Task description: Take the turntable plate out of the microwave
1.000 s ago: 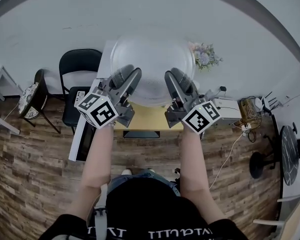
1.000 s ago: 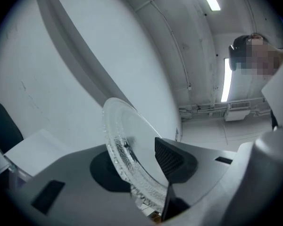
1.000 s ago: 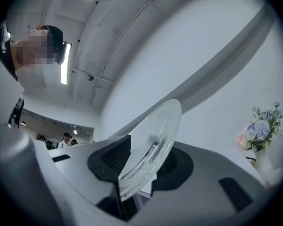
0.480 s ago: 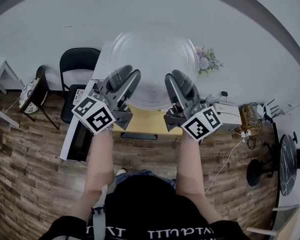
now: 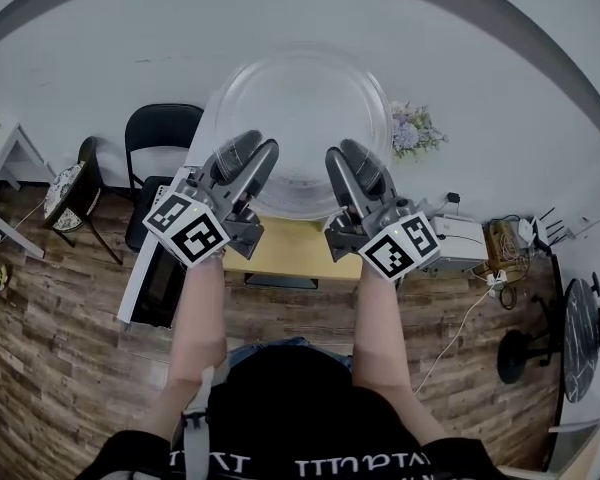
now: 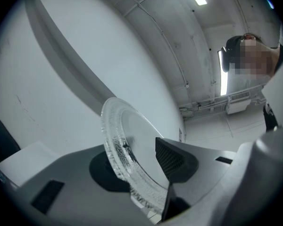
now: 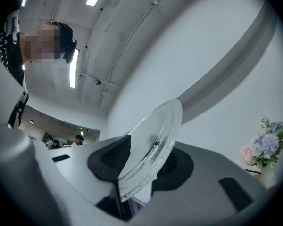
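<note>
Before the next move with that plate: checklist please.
1. Grip of left gripper on the turntable plate rim: shut on it, ok.
2. Grip of right gripper on the rim: shut on it, ok.
3. Plate out, above the open microwave door: ok.
4. Support: both grips on the near rim, far side unsupported: likely not ok.
5. Plate level: cannot tell.
6. Set-down spot: yellow table partly hidden by the grippers: cannot tell.

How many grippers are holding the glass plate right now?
2. The left gripper clamps the plate at its near-left rim; the right gripper clamps its near-right rim.
</note>
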{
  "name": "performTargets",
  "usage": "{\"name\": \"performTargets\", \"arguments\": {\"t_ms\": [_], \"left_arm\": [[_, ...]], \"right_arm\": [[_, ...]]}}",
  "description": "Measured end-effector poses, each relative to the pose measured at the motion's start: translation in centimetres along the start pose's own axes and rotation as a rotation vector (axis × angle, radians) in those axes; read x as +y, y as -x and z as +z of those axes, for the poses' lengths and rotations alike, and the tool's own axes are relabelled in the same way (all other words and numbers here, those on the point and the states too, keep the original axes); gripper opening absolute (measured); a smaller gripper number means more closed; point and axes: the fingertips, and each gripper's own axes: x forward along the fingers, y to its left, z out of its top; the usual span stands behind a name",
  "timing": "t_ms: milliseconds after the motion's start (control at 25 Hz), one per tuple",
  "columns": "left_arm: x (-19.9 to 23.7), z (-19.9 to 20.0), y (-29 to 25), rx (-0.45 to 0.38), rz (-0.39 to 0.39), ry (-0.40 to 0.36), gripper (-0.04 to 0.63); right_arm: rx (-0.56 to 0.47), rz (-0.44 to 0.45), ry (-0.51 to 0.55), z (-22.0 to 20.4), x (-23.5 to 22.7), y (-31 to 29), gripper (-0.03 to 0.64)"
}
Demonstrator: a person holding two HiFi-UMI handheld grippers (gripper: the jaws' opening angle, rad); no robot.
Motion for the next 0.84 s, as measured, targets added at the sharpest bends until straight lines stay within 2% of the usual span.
{"name": "performTargets", "arguments": {"t_ms": [840], "left_arm": [[-0.54, 0.39, -0.16, -0.004, -0.002, -0.012, 0.152]], "right_arm": [[-0.015, 0.013, -0.004, 0.46, 0.05, 0.08, 0.141]]}}
